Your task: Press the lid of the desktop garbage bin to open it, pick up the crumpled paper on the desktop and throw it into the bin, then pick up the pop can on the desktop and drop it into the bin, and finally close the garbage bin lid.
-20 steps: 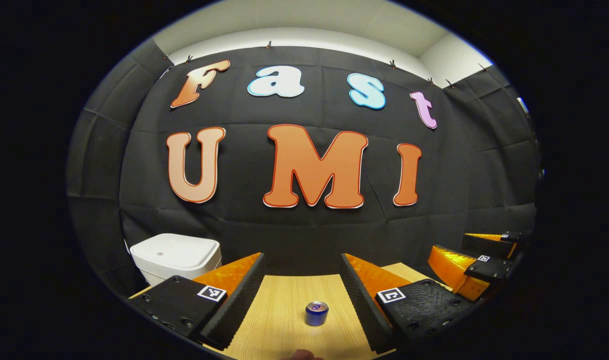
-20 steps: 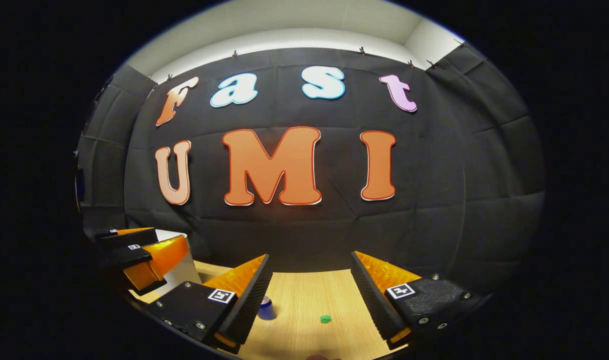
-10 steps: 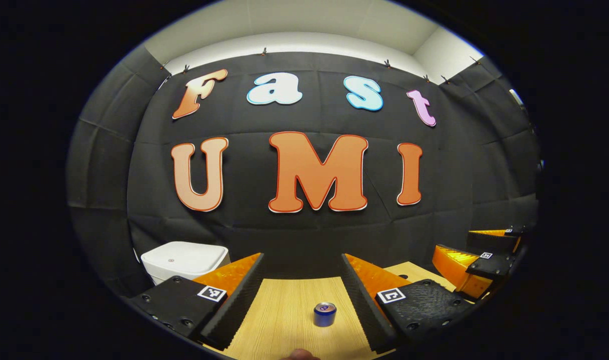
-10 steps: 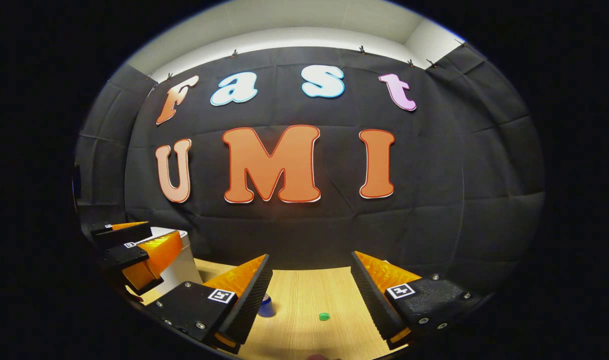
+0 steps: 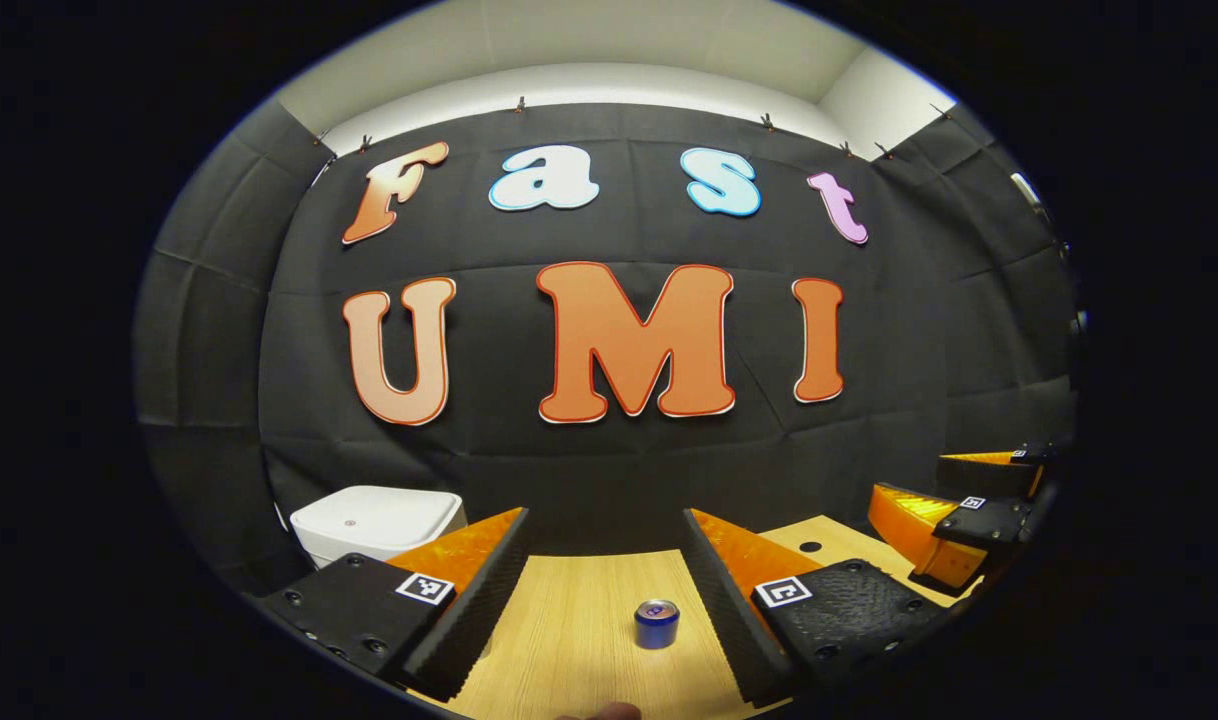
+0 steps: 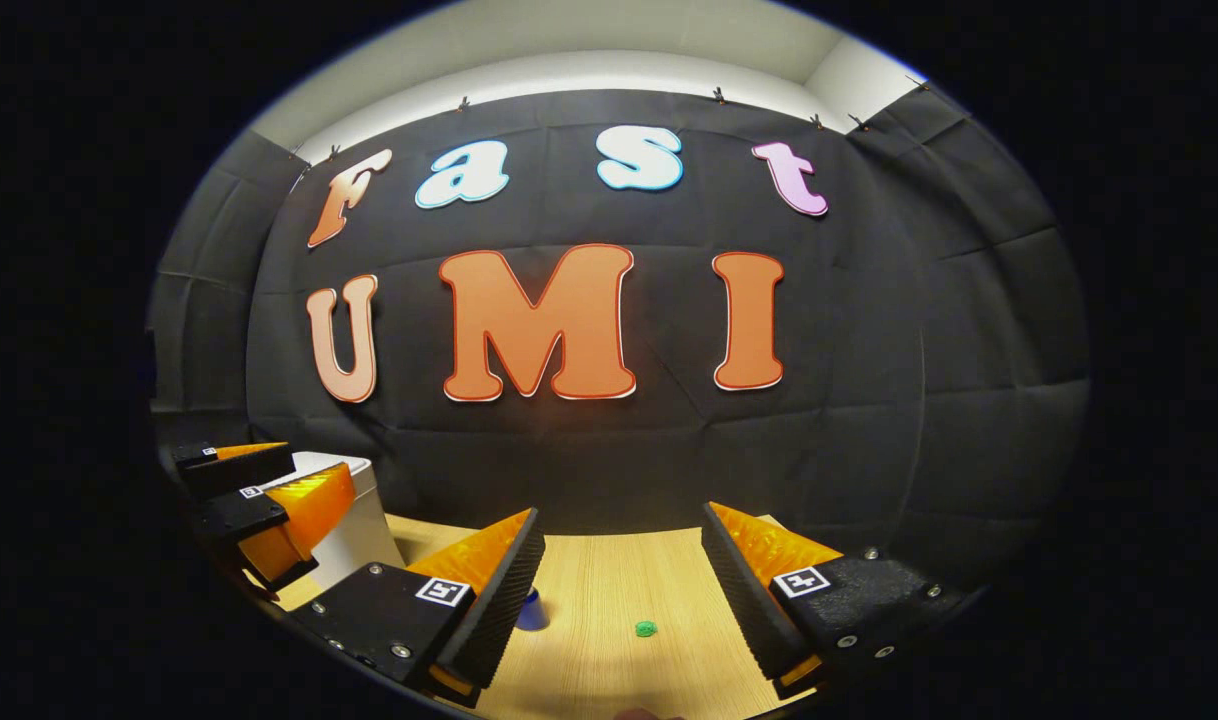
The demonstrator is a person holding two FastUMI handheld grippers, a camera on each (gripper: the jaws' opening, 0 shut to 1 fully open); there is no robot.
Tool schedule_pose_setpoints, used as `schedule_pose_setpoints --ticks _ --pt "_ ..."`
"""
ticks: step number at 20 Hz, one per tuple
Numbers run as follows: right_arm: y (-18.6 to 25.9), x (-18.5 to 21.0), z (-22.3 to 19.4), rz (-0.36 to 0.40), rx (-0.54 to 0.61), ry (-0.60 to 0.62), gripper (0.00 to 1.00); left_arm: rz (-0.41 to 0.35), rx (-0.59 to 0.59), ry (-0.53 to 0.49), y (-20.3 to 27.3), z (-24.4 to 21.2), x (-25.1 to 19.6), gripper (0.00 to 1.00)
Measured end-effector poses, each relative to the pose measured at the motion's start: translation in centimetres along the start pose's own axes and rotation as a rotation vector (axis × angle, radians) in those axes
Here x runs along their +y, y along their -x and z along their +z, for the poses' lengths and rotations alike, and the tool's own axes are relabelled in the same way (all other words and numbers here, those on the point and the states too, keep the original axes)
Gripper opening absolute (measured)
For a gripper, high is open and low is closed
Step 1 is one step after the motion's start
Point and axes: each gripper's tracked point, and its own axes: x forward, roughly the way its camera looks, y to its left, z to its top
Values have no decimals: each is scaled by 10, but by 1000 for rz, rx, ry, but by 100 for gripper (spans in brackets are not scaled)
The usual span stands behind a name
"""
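The white garbage bin stands at the back left of the wooden table with its lid down. A blue pop can stands upright on the table, ahead of my left gripper, which is open and holds nothing. In the right gripper view a small green crumpled scrap lies ahead of my right gripper, also open and holding nothing. There the can is half hidden behind a finger. The left gripper hovers in front of the bin.
The black cloth wall closes off the back of the table. A small dark hole marks the tabletop at the right. The right gripper hangs open above the table's right side.
In the left gripper view the bin and can have drifted a little to the right. In the right gripper view the left gripper has risen slightly. Both grippers remain open.
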Motion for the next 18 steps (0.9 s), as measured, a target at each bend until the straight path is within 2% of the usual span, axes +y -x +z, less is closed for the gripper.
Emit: schedule_pose_setpoints --ticks 3,9,18 --pt "-3 3 -3 11 10 -1 94 40 -17 -13 0 4 9 94" --pt "-8 5 -10 18 21 7 94 7 -8 -1 -9 0 0 94" --pt "-18 -2 -22 5 45 13 94 6 26 -5 -22 -11 -2 94"
